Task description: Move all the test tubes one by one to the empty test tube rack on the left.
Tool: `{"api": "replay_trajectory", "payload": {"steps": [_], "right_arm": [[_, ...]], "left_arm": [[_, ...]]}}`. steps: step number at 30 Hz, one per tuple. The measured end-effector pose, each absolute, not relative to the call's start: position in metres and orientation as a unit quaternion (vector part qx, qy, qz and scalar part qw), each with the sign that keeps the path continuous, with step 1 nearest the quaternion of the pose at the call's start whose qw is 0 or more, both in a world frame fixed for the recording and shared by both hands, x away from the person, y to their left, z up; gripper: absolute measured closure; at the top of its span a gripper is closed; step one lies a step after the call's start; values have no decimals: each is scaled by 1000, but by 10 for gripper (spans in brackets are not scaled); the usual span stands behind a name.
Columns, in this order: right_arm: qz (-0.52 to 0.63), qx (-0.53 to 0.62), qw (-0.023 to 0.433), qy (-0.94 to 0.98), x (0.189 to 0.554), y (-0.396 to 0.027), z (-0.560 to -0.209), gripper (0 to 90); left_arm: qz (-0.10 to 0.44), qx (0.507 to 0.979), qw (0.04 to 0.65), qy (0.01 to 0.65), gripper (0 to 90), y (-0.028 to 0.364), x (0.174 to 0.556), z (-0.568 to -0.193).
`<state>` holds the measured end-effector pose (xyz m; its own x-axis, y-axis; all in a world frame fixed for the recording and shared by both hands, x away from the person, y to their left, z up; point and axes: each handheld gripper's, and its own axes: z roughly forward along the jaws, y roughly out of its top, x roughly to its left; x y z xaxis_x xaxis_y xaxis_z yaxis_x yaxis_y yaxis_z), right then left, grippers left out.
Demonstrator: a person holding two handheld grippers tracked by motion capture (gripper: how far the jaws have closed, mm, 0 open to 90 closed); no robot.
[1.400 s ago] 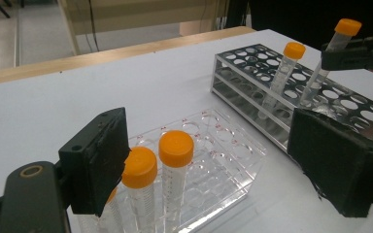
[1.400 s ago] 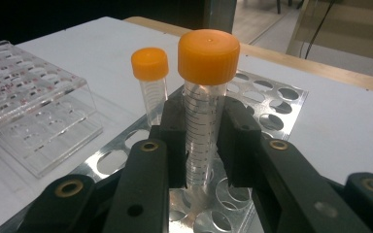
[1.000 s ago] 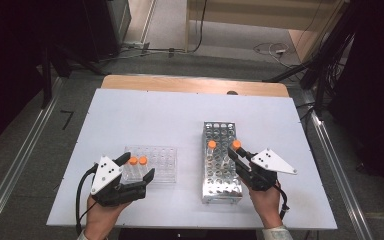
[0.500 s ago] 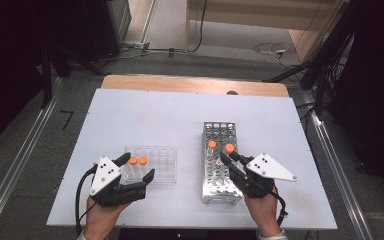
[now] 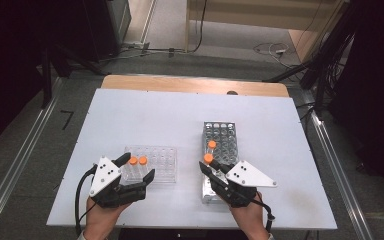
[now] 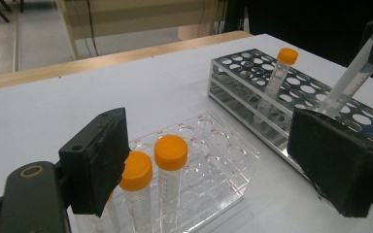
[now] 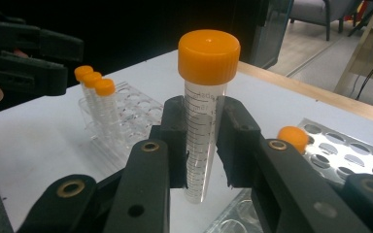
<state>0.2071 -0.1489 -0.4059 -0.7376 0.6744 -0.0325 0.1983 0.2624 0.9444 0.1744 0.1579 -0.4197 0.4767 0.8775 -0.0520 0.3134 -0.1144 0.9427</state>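
1. Since the earlier frames the right gripper (image 5: 211,167) has drifted toward the person's left and slightly up, carrying a tube (image 7: 205,114) off the metal rack (image 5: 230,131); the left gripper (image 5: 139,167) has kept its place at the clear rack (image 5: 165,159).

2. The right gripper's jaws are clamped on that tube just below its orange cap — the right gripper view shows both pads pressed on the clear wall, the tube's tip free in the air.

3. The left gripper's jaws stand wide apart and hold nothing. They bracket the near end of the clear rack, where capped tubes (image 6: 170,170) stand upright.

4. One more capped tube (image 5: 212,145) is left standing in the metal rack.

5. The relation that matters: the clear rack lies to the left of the held tube, across a strip of bare table (image 5: 145,112), and the right hand is the one carrying.

6. The held tube's long axis leans a little in the left gripper view, roughly upright. I judge it must be brought plumb over an empty well before it goes down, or its tip may catch a well's edge.
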Motion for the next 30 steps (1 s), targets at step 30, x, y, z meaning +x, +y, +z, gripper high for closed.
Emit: {"api": "replay_trajectory", "payload": {"steps": [30], "right_arm": [[508, 260, 190, 799, 195, -102, -428, 721]], "left_arm": [[271, 695, 520, 417, 158, 151, 168, -415]]}}
